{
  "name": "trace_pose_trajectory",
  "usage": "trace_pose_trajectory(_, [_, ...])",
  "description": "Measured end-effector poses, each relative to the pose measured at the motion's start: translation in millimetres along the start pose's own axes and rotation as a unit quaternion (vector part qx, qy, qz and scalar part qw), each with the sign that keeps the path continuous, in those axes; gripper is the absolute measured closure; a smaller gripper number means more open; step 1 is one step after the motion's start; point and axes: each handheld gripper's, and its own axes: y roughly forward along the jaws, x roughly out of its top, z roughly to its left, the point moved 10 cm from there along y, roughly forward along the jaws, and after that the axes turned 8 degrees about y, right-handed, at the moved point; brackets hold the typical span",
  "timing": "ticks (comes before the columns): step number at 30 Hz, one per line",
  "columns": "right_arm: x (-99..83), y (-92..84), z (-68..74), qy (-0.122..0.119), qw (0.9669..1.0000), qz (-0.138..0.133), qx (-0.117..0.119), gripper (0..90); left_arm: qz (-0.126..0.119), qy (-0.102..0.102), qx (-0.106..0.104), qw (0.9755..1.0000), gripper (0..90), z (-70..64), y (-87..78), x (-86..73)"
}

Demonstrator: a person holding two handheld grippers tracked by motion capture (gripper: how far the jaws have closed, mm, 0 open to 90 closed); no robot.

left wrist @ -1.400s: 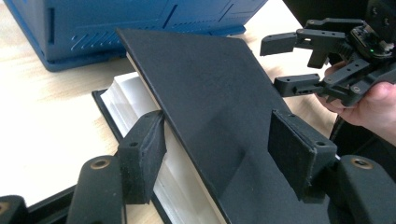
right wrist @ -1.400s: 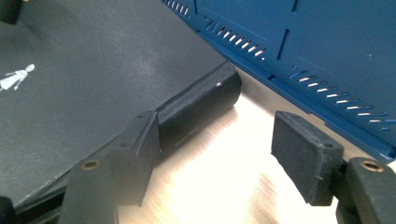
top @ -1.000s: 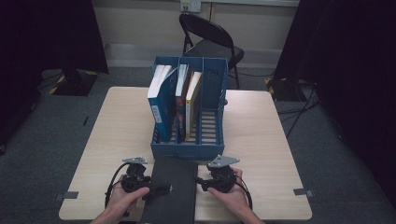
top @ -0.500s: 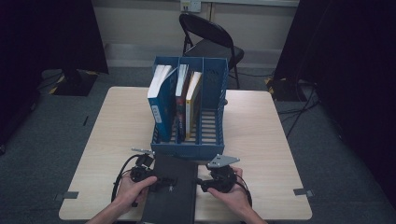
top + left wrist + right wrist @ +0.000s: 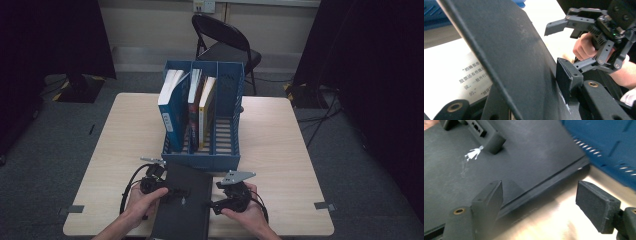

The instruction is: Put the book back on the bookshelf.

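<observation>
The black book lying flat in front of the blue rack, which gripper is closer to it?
Left. The left gripper has the black book's cover between its closing jaws, lifting it off the printed page. The right gripper sits at the book's right edge, jaws open, gripping nothing.

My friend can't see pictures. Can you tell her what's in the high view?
Two hands hold grippers over a black book lying at the near edge of a wooden table: the left gripper has its jaws around the lifted cover edge, and the right gripper sits beside the book. Behind it stands a blue file rack with three upright books.
</observation>
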Motion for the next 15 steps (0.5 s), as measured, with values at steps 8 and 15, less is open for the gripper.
trace_pose_trajectory(8, [1.3, 2.7, 2.2, 0.037, 0.9987, -0.006, 0.034, 17.8, -0.015, 0.045, 0.012, 0.9988, 59.9, -13.0, -4.1, 1.6])
trace_pose_trajectory(15, [1.3, 5.7, 2.3, 0.063, 0.9967, -0.004, 0.052, 12.8, -0.018, 0.066, 0.014, 0.9976, 59.9, -18.8, -7.3, 0.9])
